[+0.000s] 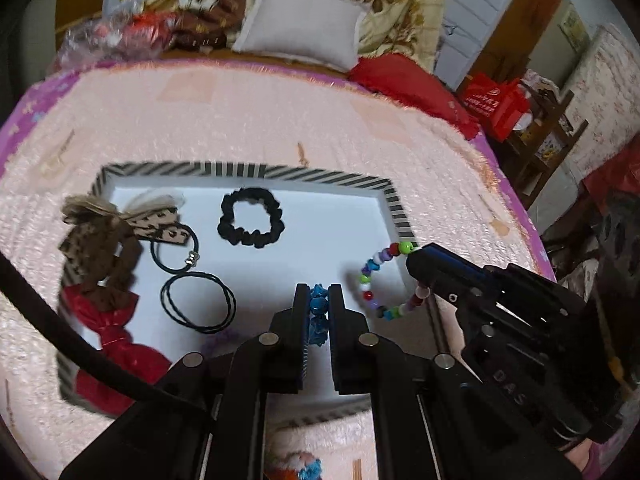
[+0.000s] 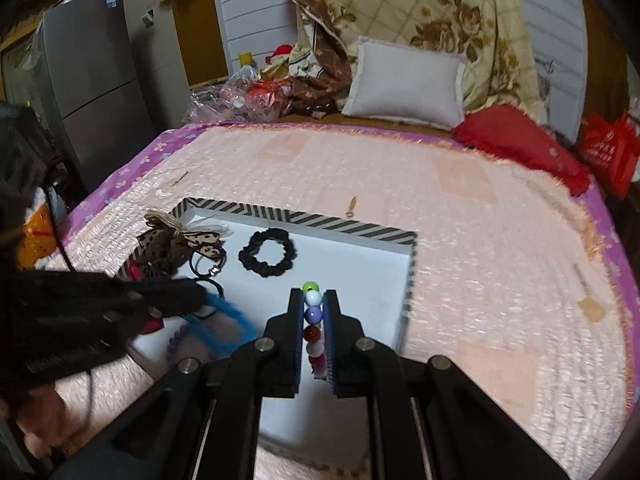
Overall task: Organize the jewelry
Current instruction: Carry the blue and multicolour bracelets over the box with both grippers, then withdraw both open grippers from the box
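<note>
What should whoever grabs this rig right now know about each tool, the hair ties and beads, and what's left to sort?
Left tool: shut on the blue scrunchie, held over the striped tray.
Right tool: shut on the beaded bracelet, also over the tray, near its right wall.
Already in the tray: black scrunchie, two thin black hair ties, a purple piece. Leopard bow and red bow lie across the left rim.
Left to do: set down both held pieces, probably tidy the bows inside.

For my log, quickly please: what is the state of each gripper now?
Left gripper: closed on the blue scrunchie, above the striped tray.
Right gripper: closed on the colourful bead bracelet.
</note>
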### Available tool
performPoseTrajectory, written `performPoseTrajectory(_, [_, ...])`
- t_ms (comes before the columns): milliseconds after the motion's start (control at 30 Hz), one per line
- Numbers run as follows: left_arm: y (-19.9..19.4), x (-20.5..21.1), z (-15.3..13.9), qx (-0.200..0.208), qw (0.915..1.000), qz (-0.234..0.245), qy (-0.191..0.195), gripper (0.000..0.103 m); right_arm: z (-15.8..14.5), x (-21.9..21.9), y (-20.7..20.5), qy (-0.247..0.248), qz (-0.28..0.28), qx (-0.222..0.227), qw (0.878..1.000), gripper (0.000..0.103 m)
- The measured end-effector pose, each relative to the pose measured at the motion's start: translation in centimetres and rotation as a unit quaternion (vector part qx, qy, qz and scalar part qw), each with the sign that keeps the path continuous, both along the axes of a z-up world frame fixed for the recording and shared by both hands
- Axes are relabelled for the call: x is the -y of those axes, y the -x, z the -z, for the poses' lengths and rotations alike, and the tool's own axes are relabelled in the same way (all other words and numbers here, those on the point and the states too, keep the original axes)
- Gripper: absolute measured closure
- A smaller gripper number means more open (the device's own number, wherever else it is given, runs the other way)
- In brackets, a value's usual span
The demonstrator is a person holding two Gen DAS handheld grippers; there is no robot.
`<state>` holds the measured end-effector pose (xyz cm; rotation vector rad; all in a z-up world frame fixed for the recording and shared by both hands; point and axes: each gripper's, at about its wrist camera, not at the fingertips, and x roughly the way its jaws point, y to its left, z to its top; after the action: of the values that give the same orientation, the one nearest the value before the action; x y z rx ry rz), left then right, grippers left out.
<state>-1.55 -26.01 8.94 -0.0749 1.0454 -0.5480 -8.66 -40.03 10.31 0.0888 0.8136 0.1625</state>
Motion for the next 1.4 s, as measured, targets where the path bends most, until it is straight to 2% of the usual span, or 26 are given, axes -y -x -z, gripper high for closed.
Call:
performPoseTrajectory(167, [-2.4, -0.6, 2.7, -0.018, 0.9981, -0.03, -0.05, 0.102, 1.1, -0.9, -3.5, -0.003, -0.014, -0.016, 1.0, 0.094])
performPoseTrajectory(233, [-3.1, -1.0, 3.5, -0.027, 0.9971, -0.039, -0.059, 0.102, 1.7, -1.0, -5.3, -0.004, -0.015, -0.028, 0.999, 0.094])
performPoseTrajectory(433, [-4.0, -1.6, 4.6, -0.034, 0.9965, -0.048, -0.06, 0.102, 4.3, -0.7, -9.9, 0.024, 0.014, -0.071, 0.997, 0.094])
performPoseTrajectory(633, [-4.2, -1.4, 5.2, -0.032, 0.9956, -0.056, -0.068, 0.101, 6.6, -0.3, -11.3, 0.038, 0.048, -0.106, 0.993, 0.094])
performPoseTrajectory(700, [-4.1, -1.6, 5.1, -0.029, 0.9955, -0.058, -0.069, 0.1, 6.5, 0.0, -10.7, 0.036, 0.057, -0.096, 0.993, 0.092])
performPoseTrajectory(733, [-4.0, -1.6, 5.0, -0.025, 0.9954, -0.058, -0.073, 0.095, 6.2, 0.1, -10.2, 0.035, 0.057, -0.091, 0.994, 0.09])
performPoseTrajectory(833, [-3.5, -1.9, 4.4, -0.012, 0.9957, -0.058, -0.072, 0.083, 4.9, 0.3, -8.1, 0.029, 0.054, -0.074, 0.995, 0.075])
performPoseTrajectory(900, [-2.7, -2.3, 3.7, -0.001, 0.9957, -0.059, -0.071, 0.083, 3.9, 0.4, -6.4, 0.03, 0.051, -0.059, 0.996, 0.067])
performPoseTrajectory(1100, [1.3, -4.9, 1.6, 0.042, 0.9933, -0.078, -0.075, 0.083, 1.7, 0.1, 1.2, 0.019, 0.05, -0.012, 0.998, 0.052])
performPoseTrajectory(1200, [3.4, -6.2, 1.0, 0.058, 0.993, -0.078, -0.067, 0.083, 1.2, 0.0, 4.4, 0.006, 0.056, 0.003, 0.998, 0.05])
performPoseTrajectory(1300, [6.0, -7.4, 0.6, 0.077, 0.9909, -0.081, -0.074, 0.083, 1.1, -0.4, 7.3, -0.01, 0.062, 0.011, 0.998, 0.047])
performPoseTrajectory(1400, [8.2, -8.7, 0.4, 0.089, 0.9887, -0.092, -0.078, 0.083, 0.8, -1.9, 9.6, 0.018, 0.064, 0.021, 0.998, 0.047])
